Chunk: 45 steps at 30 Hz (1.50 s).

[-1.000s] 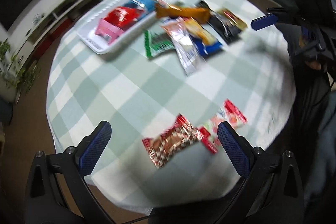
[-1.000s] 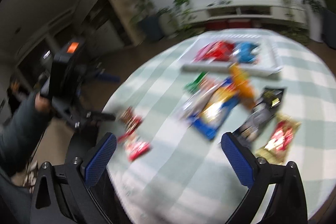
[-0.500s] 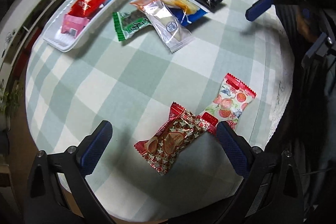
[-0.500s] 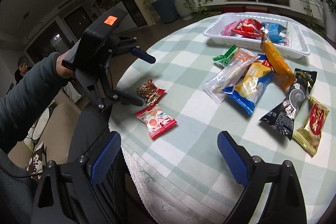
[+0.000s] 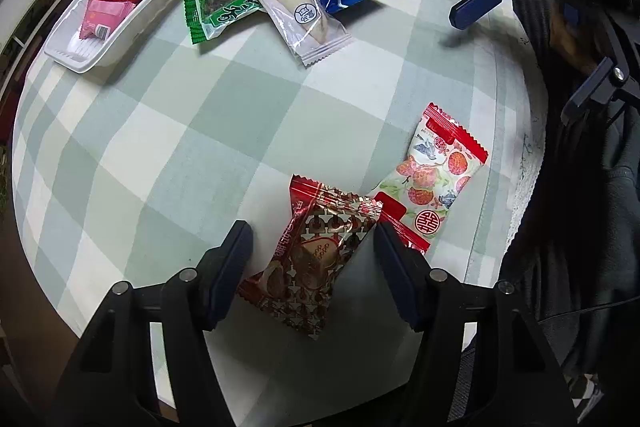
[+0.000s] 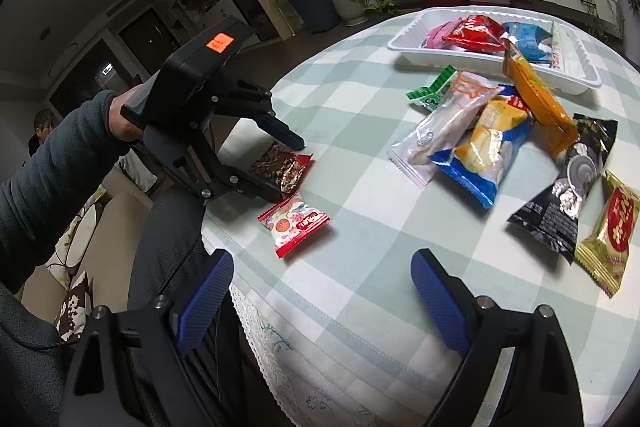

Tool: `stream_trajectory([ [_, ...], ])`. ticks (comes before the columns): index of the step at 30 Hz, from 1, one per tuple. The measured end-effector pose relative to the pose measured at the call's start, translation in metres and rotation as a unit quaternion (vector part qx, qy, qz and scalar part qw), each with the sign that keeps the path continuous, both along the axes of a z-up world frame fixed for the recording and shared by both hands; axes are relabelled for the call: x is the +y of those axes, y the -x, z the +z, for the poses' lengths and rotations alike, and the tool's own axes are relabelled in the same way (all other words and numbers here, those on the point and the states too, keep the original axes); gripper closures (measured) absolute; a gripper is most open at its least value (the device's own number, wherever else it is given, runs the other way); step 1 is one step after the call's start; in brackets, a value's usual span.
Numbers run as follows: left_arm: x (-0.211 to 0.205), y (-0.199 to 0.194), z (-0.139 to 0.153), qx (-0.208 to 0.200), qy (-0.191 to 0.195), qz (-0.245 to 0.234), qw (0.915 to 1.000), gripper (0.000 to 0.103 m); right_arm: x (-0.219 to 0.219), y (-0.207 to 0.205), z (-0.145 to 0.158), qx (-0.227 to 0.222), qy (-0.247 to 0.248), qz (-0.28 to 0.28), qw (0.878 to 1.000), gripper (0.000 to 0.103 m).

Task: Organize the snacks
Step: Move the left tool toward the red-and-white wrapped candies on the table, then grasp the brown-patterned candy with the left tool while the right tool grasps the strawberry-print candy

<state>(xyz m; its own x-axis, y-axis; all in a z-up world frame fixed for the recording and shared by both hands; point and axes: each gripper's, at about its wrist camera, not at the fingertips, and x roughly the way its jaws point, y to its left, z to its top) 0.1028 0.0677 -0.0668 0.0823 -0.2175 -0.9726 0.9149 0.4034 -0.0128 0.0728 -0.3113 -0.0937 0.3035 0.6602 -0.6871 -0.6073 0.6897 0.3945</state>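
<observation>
My left gripper points down over a red-brown patterned snack packet near the table's front edge. Its jaws are closing with the packet between them, and the pads stand just clear of its sides. The right wrist view shows that gripper astride the same packet. A red-and-white fruit-print packet lies beside it, touching one corner. My right gripper hangs open over bare cloth, nothing between its fingers. The white tray at the far left holds pink, red and blue packets.
Loose snacks lie piled beside the tray: green, clear-white, blue-yellow, orange, black, gold. The round table wears a green-check cloth with a lace hem. A sleeve reaches in from the left.
My left gripper has dropped toward the table, its jaws narrowing either side of the red-brown packet. The right gripper has shifted a little lower and nearer the table.
</observation>
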Motion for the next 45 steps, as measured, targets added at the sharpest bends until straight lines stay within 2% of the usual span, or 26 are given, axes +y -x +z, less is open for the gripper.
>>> stream_trajectory([
  [5,0.001,0.004,0.001,-0.005,-0.008,0.01,0.9999,0.041,0.013,0.0,-0.001,-0.003,0.013,0.022,1.0,0.012],
  [11,0.006,0.006,0.004,-0.011,-0.013,0.014,0.9998,0.048,0.025,0.001,-0.001,-0.011,0.036,0.044,0.998,0.013],
  [14,-0.004,0.013,0.003,-0.014,-0.019,0.011,0.9997,0.058,0.033,0.0,0.001,-0.02,0.046,0.055,0.997,0.014],
  [16,-0.01,0.019,0.003,-0.013,-0.018,0.013,0.9997,0.072,0.039,-0.001,0.003,-0.026,0.058,0.065,0.996,0.015],
  [19,-0.01,0.026,0.005,-0.022,-0.017,0.023,0.9993,0.076,0.047,-0.001,0.005,-0.038,0.074,0.082,0.993,0.017],
  [24,0.001,0.026,0.009,-0.02,0.009,0.064,0.9977,0.08,0.061,-0.004,0.005,-0.052,0.105,0.105,0.988,0.019],
  [31,0.025,0.023,0.011,-0.013,0.051,0.119,0.9915,0.081,0.088,-0.014,0.001,-0.069,0.153,0.159,0.973,0.026],
  [33,0.03,0.023,0.013,-0.01,0.063,0.134,0.989,0.082,0.095,-0.018,-0.004,-0.065,0.171,0.172,0.968,0.034],
  [36,0.041,0.022,0.016,-0.01,0.082,0.157,0.9842,0.083,0.106,-0.023,-0.012,-0.06,0.193,0.193,0.96,0.041],
  [40,0.055,0.022,0.017,-0.008,0.102,0.185,0.9775,0.083,0.118,-0.027,-0.021,-0.053,0.221,0.214,0.95,0.046],
  [43,0.064,0.021,0.019,-0.01,0.11,0.202,0.9732,0.083,0.123,-0.029,-0.023,-0.049,0.231,0.226,0.945,0.048],
  [45,0.067,0.022,0.018,-0.009,0.114,0.207,0.9717,0.083,0.125,-0.031,-0.022,-0.043,0.233,0.231,0.944,0.053],
])
